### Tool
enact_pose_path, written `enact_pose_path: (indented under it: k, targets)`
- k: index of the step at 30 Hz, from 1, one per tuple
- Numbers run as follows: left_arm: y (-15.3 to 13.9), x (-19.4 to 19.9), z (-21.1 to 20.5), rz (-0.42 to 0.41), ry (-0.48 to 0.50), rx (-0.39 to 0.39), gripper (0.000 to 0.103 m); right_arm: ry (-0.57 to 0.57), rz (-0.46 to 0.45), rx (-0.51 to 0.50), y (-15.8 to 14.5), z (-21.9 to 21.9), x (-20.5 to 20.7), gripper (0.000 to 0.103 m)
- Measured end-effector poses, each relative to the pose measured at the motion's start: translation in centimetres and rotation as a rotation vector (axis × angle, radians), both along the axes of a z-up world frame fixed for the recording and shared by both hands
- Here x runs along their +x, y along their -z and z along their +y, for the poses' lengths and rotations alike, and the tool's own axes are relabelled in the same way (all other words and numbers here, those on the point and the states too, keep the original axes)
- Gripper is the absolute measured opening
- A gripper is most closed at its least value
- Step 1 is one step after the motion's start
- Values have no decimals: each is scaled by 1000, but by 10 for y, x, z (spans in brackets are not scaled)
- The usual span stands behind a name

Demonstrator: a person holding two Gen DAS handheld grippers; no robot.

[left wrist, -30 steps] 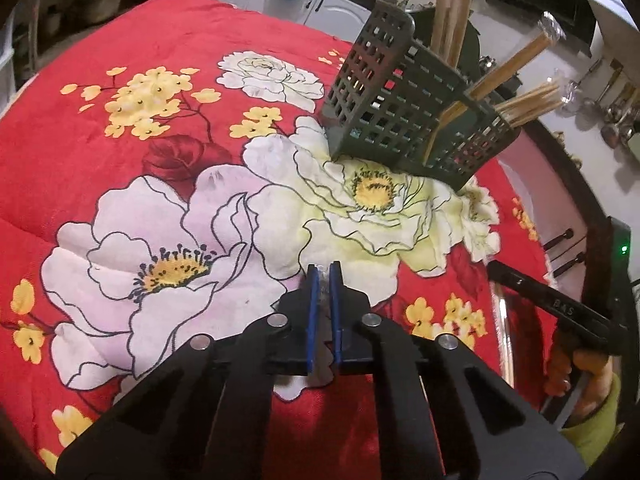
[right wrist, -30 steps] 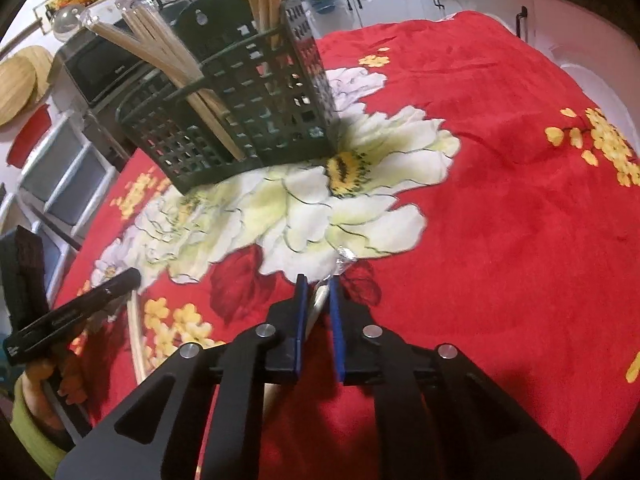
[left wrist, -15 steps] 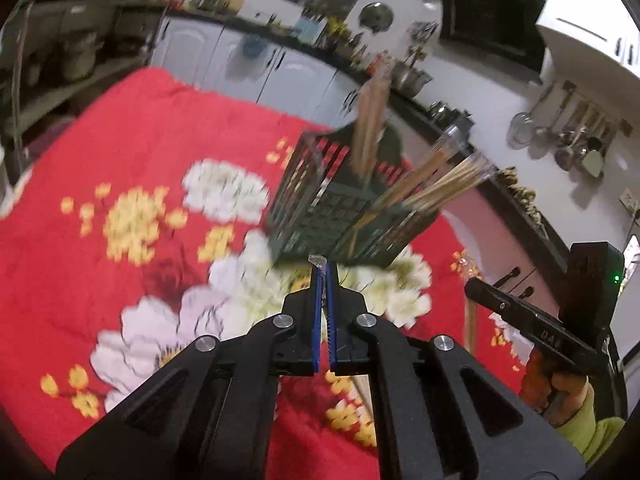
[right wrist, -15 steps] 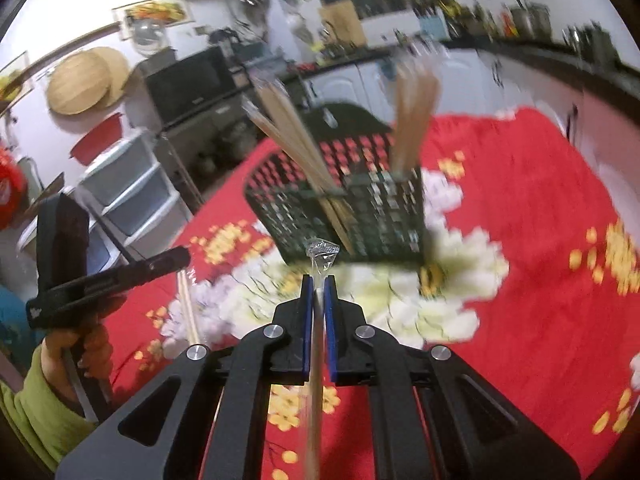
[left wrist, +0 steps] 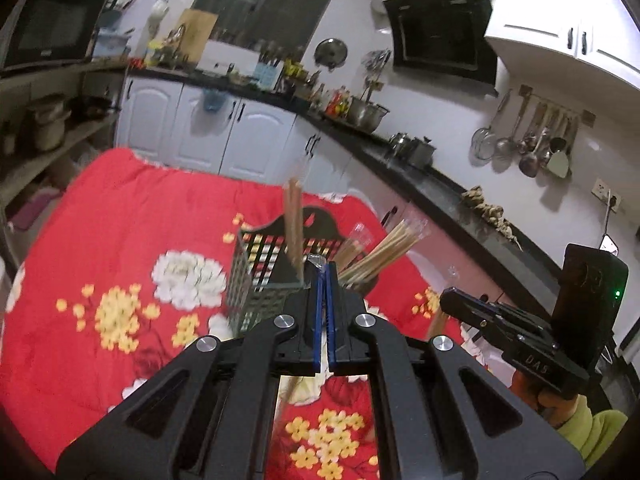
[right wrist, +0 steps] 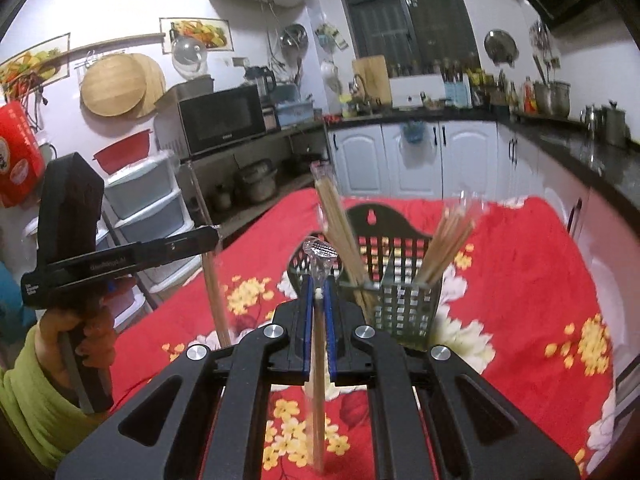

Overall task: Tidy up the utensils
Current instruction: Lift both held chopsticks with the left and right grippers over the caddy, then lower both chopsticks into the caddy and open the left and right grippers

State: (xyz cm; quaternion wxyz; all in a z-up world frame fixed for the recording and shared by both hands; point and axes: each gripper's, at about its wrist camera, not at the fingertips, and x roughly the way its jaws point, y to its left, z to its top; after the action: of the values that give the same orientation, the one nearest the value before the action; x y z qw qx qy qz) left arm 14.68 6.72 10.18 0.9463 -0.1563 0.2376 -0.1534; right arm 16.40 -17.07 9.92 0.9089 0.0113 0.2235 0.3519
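Note:
A dark green lattice utensil basket [left wrist: 260, 280] [right wrist: 400, 300] stands on the red flowered cloth and holds several wrapped chopstick bundles [left wrist: 384, 248] [right wrist: 448, 244]. My left gripper [left wrist: 323, 276] is shut on a plastic-wrapped chopstick pair [left wrist: 316, 259], lifted above the cloth in front of the basket. My right gripper [right wrist: 318, 284] is shut on another wrapped chopstick pair [right wrist: 318, 344], upright, its clear wrapper tip just before the basket. Each gripper shows in the other's view: the right one [left wrist: 472, 312], the left one [right wrist: 208, 236] with its hanging chopsticks [right wrist: 216, 304].
The red flowered cloth [left wrist: 100, 248] [right wrist: 540, 280] covers the table. White cabinets [left wrist: 200, 132] and a black counter [left wrist: 460, 196] stand behind it. A microwave [right wrist: 224, 118] and plastic drawers [right wrist: 140, 208] stand to the left.
Both grippers have risen from the cloth with their chopstick pairs and tilted up, so the views now take in the kitchen. The basket has not moved.

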Motion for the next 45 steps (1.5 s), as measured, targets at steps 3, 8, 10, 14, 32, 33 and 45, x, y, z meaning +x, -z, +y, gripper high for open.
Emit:
enact_pose_path:
  k: [3,8,10,14,32,33,45]
  targets:
    - [-12,1,-4,-33,7,13,0,6,-35,16,-10,-2,1,6]
    - [-30,4,-11,-77,15,27,0,23,-91,30,-26,-4,3,6]
    - [-38,5,-14,-98,17,36,0,31,-109,36,-34,-4,3,6]
    - [-52,10,-22,-132,25,44,0,42,-138,45,-45,-7,6,6]
    - [-94,56,-19,-246,-63,53,0,155,-314,84,-97,-6,36,6]
    - [-96,59,-18,-251,-72,53,0,165,-316,84,-97,-7,41,6]
    - [-104,91,-6,-308,-141,34,0,231,-336,86,-102,-7,80,6]
